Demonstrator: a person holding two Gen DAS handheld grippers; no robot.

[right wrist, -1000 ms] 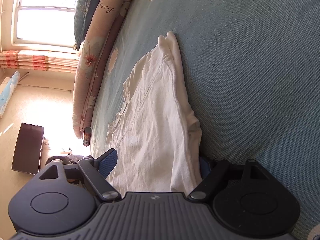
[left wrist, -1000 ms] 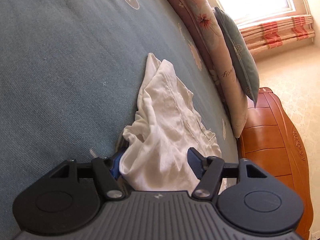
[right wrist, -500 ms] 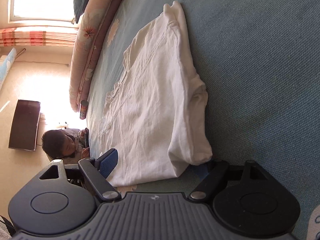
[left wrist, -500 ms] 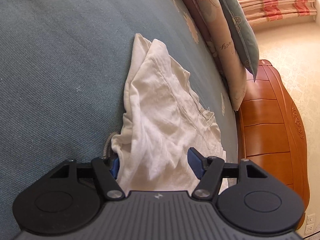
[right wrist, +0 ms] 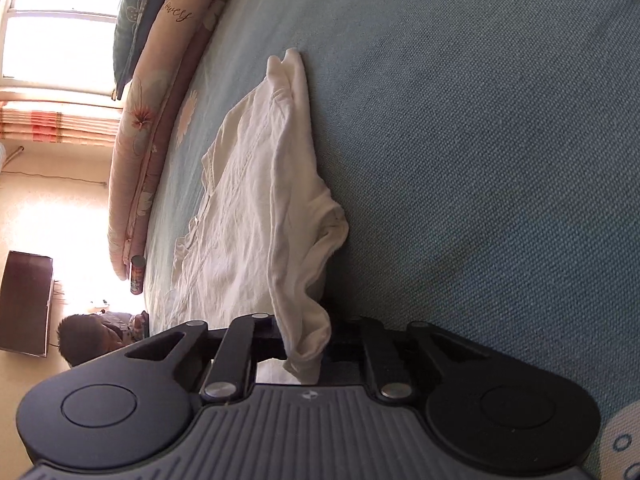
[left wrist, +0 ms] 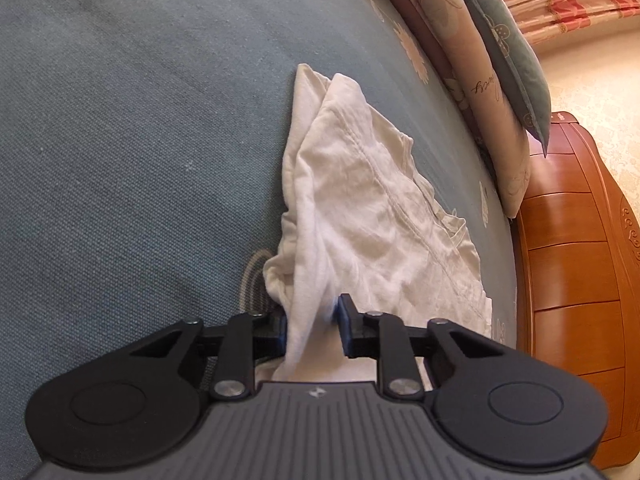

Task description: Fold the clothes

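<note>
A white garment [left wrist: 360, 208] lies crumpled on the blue-green bed cover [left wrist: 120, 140], and both tongs are closing on its near edge. In the left wrist view the left tongs [left wrist: 312, 324] are at 6 o'clock, and their blue pads pinch a gathered fold of the cloth between them; from there the garment spreads toward 12 o'clock and ends in a narrow tip. In the right wrist view the right tongs [right wrist: 306, 344] also sit at 6 o'clock and are pressed on a hanging corner of the same garment [right wrist: 256, 208], which is lifted a little from the cover [right wrist: 480, 160] and runs up toward 12 o'clock. A pink flowered pillow [left wrist: 460, 60] and a blue-green pillow [left wrist: 508, 52] stand along the bed edge at 1 o'clock in the left view, and a wooden headboard [left wrist: 572, 260] is at 3 o'clock. In the right view a person [right wrist: 100, 332] is visible low at 9 o'clock, beyond the bed edge.
</note>
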